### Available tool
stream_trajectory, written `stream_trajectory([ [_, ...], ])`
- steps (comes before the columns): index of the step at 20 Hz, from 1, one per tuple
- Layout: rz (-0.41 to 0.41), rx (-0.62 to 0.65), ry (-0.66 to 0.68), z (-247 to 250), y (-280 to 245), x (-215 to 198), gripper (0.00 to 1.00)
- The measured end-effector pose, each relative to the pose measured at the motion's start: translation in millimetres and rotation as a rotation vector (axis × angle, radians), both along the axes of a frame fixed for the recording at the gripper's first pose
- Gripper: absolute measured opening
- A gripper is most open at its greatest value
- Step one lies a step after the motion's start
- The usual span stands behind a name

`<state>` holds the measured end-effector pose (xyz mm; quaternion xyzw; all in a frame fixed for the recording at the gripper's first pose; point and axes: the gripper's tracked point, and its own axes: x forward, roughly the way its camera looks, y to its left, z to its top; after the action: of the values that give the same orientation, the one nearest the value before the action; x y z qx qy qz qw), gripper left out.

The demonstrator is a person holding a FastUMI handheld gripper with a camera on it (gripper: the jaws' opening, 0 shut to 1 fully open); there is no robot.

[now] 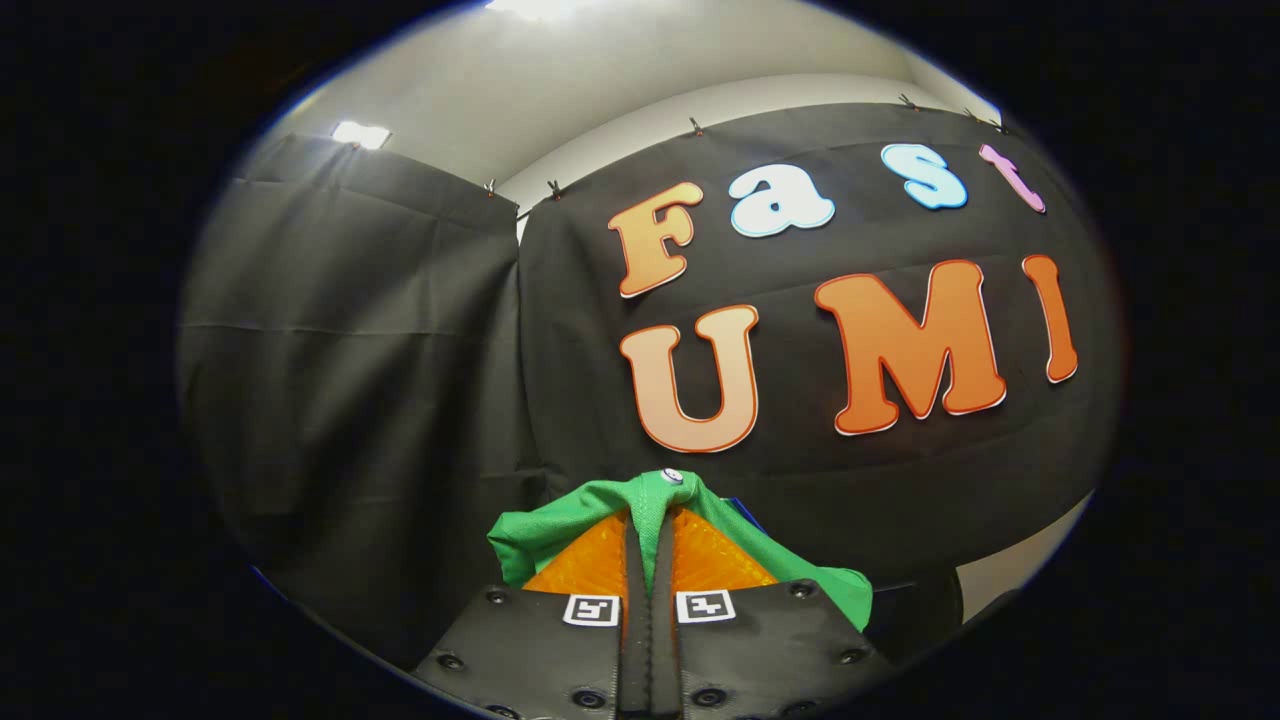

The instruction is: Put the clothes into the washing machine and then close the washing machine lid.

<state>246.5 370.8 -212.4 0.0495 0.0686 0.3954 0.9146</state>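
The tongs (648, 520) pinch a green garment (560, 530) between them, lifted clear, likely for carrying to the washer.

Green fabric garment (655, 500), soft cloth with a small round silver snap button near its top fold. State: bunched and pinched into a narrow ridge, raised in the air in front of the black cloth wall. Position: lower centre of the frame, between the closed jaws, draped over both sides, with a larger fold hanging toward the lower right.
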Motion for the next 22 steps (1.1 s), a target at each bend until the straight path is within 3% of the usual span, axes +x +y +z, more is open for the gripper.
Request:
stream_trajectory([
  [6,-0.038,0.005,-0.004,-15.8,2.4,15.6,0.07],
  [15,-0.133,-0.325,0.263,-254.9,-46.1,-9.7,0.08],
  [22,-0.185,-0.433,0.446,-352.0,-61.6,-14.1,0.08],
])
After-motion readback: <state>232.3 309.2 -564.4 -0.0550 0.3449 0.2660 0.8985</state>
